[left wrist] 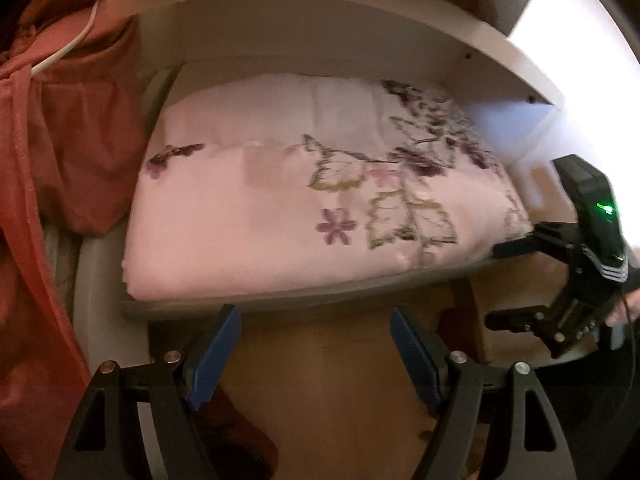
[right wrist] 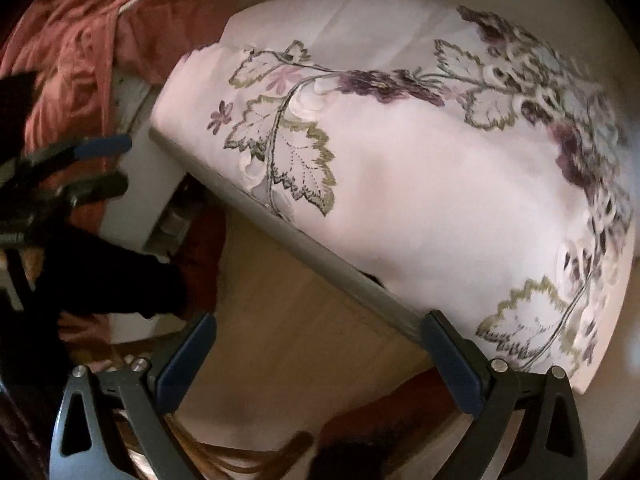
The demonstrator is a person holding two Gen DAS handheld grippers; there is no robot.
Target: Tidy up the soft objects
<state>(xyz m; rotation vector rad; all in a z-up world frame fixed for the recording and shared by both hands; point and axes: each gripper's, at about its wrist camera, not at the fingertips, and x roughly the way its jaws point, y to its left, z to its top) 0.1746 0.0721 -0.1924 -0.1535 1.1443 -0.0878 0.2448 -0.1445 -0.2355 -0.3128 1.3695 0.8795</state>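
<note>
Quilt sits folded on shelf, left gripper and right gripper both released, holding nothing.

The folded pale pink quilt on my white shelf carries embroidered purple flowers and olive-edged leaves with dark outlines. The hanging coral-red fabric beside it is plain. My left gripper and right gripper show blue pads on black arms.
</note>
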